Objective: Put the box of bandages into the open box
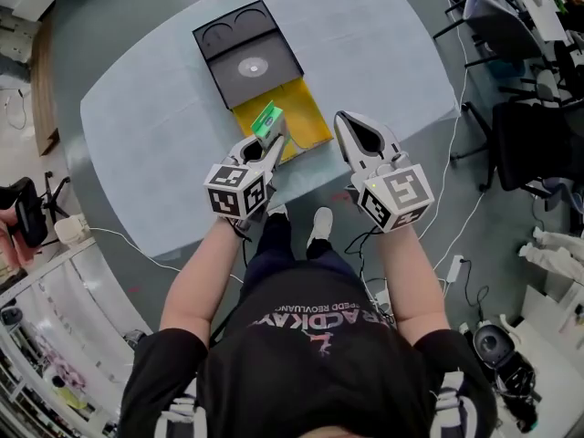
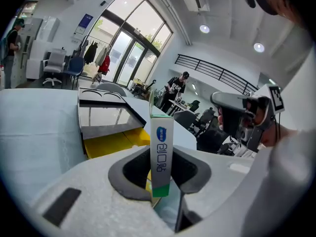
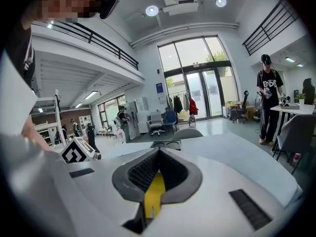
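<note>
White plastic fingers [image 2: 89, 181] of the left gripper [image 2: 162, 157] pinch the bandage box [image 2: 161, 132] by its lower end. The carton stands upright between the pads, green band at the bottom, blue label above. Off to their right, the right gripper [image 3: 159, 154] has its tips drawn together on nothing. Only a sliver of yellow shows through the slot behind them.

Just beyond and below the left fingers lies the open box [image 1: 310, 121], yellow tray nearest. The carton is over the tray's near corner rather than down inside it. Past the tray, further from the fingers, the black lid [image 1: 246, 53] lies flat on the pale table [image 1: 146, 153].

To my eye this is the carrying step, close to its end: the carton is gripped and at the target, not yet set down. Next, the left fingers need to go a little further forward and lower until the carton rests in the yellow tray. Then they part to release it. The right gripper only needs to keep clear.
</note>
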Motion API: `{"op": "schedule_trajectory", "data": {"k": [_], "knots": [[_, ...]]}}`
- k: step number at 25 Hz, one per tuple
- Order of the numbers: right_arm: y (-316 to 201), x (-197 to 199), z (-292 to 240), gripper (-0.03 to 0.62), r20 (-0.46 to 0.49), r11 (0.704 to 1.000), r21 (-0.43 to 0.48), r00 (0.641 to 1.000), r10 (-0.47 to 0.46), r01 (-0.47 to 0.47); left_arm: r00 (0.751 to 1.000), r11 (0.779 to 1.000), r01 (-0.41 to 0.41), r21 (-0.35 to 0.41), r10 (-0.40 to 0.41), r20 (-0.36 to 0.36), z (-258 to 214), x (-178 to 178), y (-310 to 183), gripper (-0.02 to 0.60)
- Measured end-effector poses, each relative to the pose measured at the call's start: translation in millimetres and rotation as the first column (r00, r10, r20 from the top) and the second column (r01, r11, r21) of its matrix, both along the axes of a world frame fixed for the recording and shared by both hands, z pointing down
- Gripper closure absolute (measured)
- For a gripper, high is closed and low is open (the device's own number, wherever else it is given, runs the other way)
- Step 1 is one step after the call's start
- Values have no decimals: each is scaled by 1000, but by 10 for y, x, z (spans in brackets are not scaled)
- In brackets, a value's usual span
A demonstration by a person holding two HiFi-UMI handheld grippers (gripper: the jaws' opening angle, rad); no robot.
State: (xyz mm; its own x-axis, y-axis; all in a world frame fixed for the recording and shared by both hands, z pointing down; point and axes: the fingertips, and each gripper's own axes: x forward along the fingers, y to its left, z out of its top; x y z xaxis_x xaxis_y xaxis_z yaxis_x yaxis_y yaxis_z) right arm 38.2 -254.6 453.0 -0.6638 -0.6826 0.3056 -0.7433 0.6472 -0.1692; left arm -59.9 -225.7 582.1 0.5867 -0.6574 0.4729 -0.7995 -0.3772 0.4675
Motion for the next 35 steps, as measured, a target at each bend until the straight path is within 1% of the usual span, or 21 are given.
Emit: {"op": "schedule_trajectory", "data": {"k": [4,8,15,22,27,32,35], "knots": [[-35,44,133,585,-8,999,-26,1000,18,-19,1000,999,-15,-48,14,-10,194,39,-65,480],[-57,44,228,585,-10,999,-46,1000,28,-28,999,994,-5,-112,1,-39,372,35,-126,480],[-68,52,322,585,-7,997,-68,999,37,-37,998,981,4,-192,-18,-68,553,57,-182,480],[-41,40,366,585,-6,996,-75,999,41,-41,997,962,-4,-272,-19,-80,718,105,-161,480],[-36,57,370,585,-7,996,-77,999,44,-44,998,958,-22,-285,5,-58,750,132,-172,480],[-9,52,377,585,-6,996,-75,999,44,-44,999,945,-38,-324,42,4,841,147,-144,477],[5,35,374,585,-4,996,-77,999,43,-43,999,939,-38,-341,42,6,848,145,-144,477]]}}
